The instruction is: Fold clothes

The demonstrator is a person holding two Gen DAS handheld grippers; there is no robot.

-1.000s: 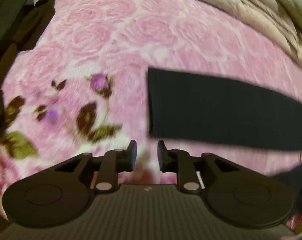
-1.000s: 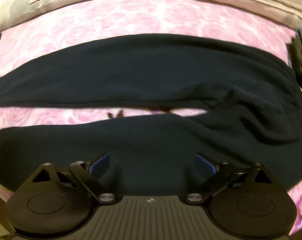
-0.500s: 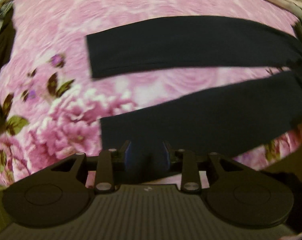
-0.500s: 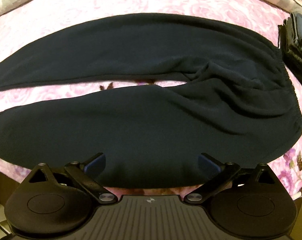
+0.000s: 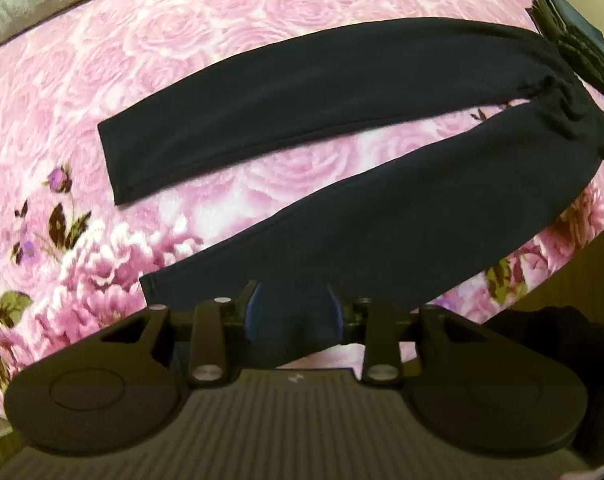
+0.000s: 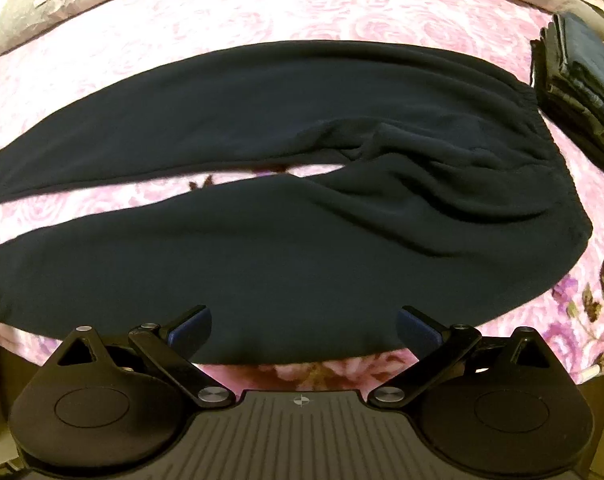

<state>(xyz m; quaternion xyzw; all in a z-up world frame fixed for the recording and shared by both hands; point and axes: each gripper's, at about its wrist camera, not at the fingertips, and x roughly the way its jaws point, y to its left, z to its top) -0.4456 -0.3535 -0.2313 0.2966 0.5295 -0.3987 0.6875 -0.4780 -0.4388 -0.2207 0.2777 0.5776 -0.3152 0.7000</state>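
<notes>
Lying spread across the bed (image 5: 229,40), the dark trousers (image 5: 382,216) run left to right, cuffs left, waistband right.

Left gripper (image 5: 294,312) hangs over the near leg's cuff end, jaws a narrow gap apart with dark cloth showing between the blue pads; whether they pinch it I cannot tell. Right gripper (image 6: 304,326) sits at the near edge of the same leg, nearer the waistband (image 6: 558,148), jaws spread wide and holding nothing. Both legs lie flat, splayed apart with floral sheet between. Left view shows both cuffs squarely; right view shows the bunched crotch and a folded dark stack (image 6: 578,80) far right, just beside the waistband.
</notes>
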